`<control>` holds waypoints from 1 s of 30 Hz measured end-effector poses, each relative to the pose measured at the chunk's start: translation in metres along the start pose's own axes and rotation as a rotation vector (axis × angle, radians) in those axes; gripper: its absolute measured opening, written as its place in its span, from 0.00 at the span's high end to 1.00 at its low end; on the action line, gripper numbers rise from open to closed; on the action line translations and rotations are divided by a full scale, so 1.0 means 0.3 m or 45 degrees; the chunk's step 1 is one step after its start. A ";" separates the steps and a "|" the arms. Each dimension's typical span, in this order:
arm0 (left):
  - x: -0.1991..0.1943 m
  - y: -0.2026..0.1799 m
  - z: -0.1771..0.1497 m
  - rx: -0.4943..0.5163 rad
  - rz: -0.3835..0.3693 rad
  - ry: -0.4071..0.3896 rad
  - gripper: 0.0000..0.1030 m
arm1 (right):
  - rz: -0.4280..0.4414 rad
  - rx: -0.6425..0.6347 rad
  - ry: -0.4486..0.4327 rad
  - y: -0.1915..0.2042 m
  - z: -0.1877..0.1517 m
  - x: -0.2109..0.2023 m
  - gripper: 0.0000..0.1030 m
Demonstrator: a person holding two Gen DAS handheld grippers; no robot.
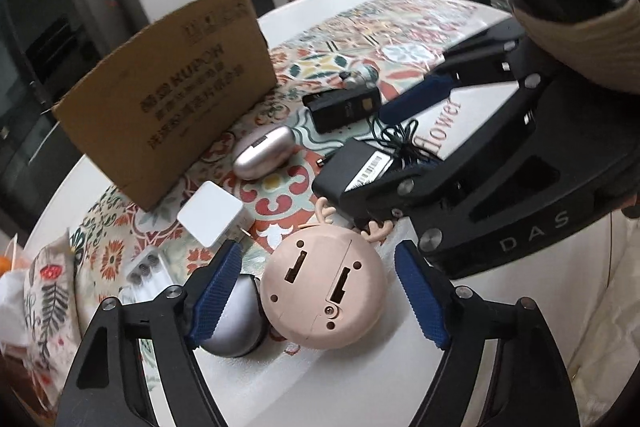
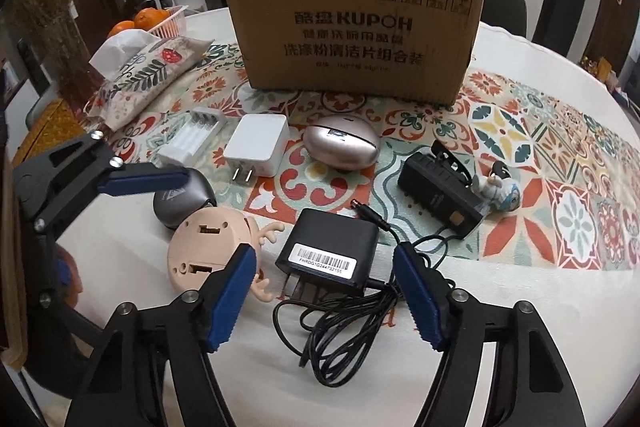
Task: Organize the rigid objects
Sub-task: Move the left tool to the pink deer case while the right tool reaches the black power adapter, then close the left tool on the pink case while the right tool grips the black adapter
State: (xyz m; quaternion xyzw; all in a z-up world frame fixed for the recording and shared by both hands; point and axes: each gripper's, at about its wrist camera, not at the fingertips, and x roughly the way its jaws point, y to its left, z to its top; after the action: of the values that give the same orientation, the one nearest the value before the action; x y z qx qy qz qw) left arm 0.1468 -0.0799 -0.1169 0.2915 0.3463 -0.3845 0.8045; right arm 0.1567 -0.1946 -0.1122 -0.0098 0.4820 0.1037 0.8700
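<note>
A round pink gadget with antlers lies face down on the white table, between the blue pads of my left gripper. The pads stand apart from its rim, so the gripper is open. A grey domed device sits behind the left pad. In the right wrist view a black power adapter with a barcode label lies between the pads of my right gripper, which is open with a gap on each side. Its black cable is coiled in front. The cardboard box stands open-topped at the back.
On the patterned cloth lie a white plug charger, a white battery holder, a rose-gold oval case, a black charger block and a small astronaut figure. A tissue pouch and a basket of oranges sit far left.
</note>
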 end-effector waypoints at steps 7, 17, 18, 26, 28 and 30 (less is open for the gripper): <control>0.040 0.019 -0.007 0.030 -0.087 0.060 0.26 | -0.005 0.054 0.005 0.002 0.005 0.021 0.32; 0.074 0.025 -0.021 0.035 -0.117 0.090 0.31 | -0.027 0.056 0.045 -0.005 0.008 0.070 0.38; 0.085 0.027 -0.019 0.039 -0.125 0.098 0.31 | -0.028 0.052 0.044 -0.007 0.012 0.073 0.38; 0.110 0.031 -0.018 0.038 -0.158 0.103 0.32 | -0.021 0.005 0.084 -0.010 0.009 0.113 0.38; 0.115 0.033 -0.013 0.030 -0.161 0.095 0.32 | -0.037 -0.011 0.088 -0.014 0.010 0.120 0.38; 0.119 0.033 -0.009 0.018 -0.169 0.094 0.31 | -0.044 -0.027 0.094 -0.018 0.013 0.128 0.38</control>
State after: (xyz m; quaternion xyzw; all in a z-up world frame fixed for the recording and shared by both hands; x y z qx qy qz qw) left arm 0.1705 -0.0875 -0.1444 0.2876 0.3917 -0.4285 0.7617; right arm 0.1808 -0.1928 -0.1427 -0.0312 0.5124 0.0932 0.8531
